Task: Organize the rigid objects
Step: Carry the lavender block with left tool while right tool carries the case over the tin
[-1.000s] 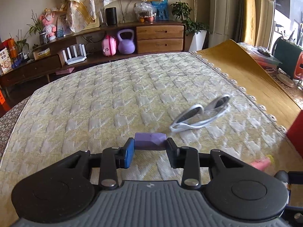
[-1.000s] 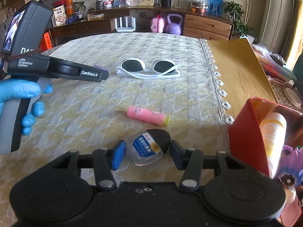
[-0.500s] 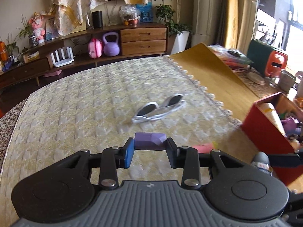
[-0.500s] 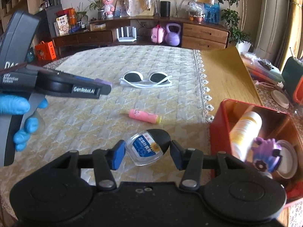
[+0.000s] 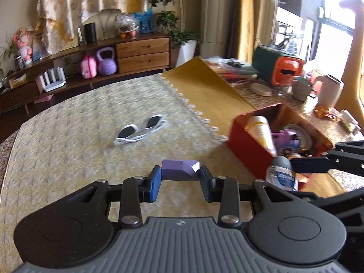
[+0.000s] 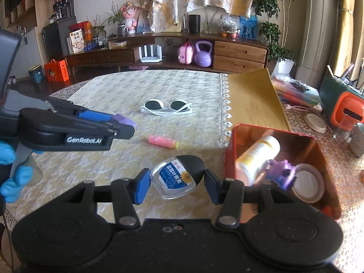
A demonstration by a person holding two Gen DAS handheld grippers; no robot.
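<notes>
Worktop [image 6: 113, 91] under a cream-yellow quilted cloth carried everything. Red rectangular metal box [image 6: 229, 159] stood at its right side, holding a cream cylindrical bottle [image 6: 261, 152] and a purple toy [image 6: 281, 170]. White-framed dark-lens sunglasses [image 6: 166, 108] lay mid-cloth; pink marker [image 6: 162, 141] nearer. Right gripper [image 6: 177, 180] fingers pinched a clear, black-capped, blue-labelled bottle [image 6: 179, 175] beside the box. Left gripper [image 5: 180, 179] fingers pinched a small purple faceted block [image 5: 179, 170] above the cloth.
</notes>
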